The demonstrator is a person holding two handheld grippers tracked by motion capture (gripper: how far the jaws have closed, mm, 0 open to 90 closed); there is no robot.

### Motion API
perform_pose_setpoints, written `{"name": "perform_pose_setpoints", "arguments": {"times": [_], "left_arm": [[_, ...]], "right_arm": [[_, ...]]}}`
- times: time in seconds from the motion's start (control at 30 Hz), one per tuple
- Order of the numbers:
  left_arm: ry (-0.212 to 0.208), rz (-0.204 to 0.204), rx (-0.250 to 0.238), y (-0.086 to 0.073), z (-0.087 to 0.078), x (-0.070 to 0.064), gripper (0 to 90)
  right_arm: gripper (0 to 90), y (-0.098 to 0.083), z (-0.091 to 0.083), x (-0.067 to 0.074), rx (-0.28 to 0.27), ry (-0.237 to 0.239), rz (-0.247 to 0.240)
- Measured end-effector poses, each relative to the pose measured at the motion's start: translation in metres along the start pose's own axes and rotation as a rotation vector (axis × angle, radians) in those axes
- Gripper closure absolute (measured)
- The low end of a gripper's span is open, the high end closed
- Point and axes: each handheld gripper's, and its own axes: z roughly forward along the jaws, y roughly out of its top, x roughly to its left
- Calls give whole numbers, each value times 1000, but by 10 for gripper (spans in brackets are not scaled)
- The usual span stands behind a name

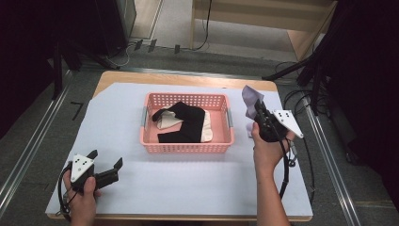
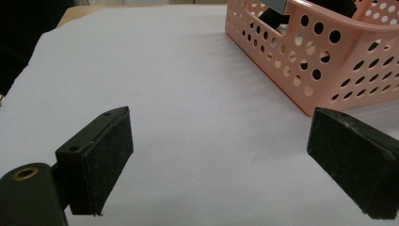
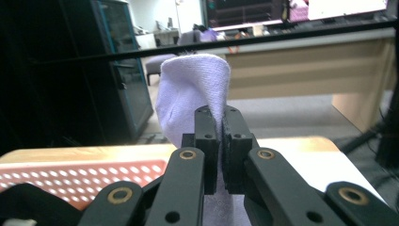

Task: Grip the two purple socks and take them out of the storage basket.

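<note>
Lavender cloth is pinched between the right gripper's jaws, lifted above the desk just right of the pink basket. Black and cream garments lie in that basket. Left gripper, jaws wide, sits near the desk's front-left edge over bare surface.

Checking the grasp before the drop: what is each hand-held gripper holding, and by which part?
The right hand-held gripper pinches a lavender sock at a fold in the cloth. The left hand-held gripper is open, holding nothing.
</note>
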Motion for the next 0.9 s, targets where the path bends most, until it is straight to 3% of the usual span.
{"name": "perform_pose_setpoints", "arguments": {"times": [0.27, 0.5, 0.53, 0.57, 0.6, 0.63, 0.7, 0.8, 0.9], "left_arm": [[2, 0, -3, 0, 0, 0, 83], [2, -1, -3, 0, 0, 0, 83], [2, -1, -3, 0, 0, 0, 82], [1, -2, -3, 0, 0, 0, 83], [1, -2, -4, 0, 0, 0, 83], [1, -1, -3, 0, 0, 0, 83], [1, 0, -3, 0, -1, 0, 82], [1, 1, -2, 0, -1, 0, 83], [2, 0, -3, 0, 0, 0, 82]], "right_arm": [[872, -31, 0, -29, 91, -64, 3], [858, -51, -3, -42, 155, -84, 1], [825, -53, -5, -44, 164, -82, 11], [769, -54, -9, -47, 168, -59, 63], [769, -54, -9, -47, 168, -59, 63], [700, -53, -14, -50, 173, -46, 80], [682, -53, -16, -52, 172, -39, 87], [580, -51, -25, -57, 160, -5, 116], [508, -52, -35, -63, 158, 16, 113]]}}
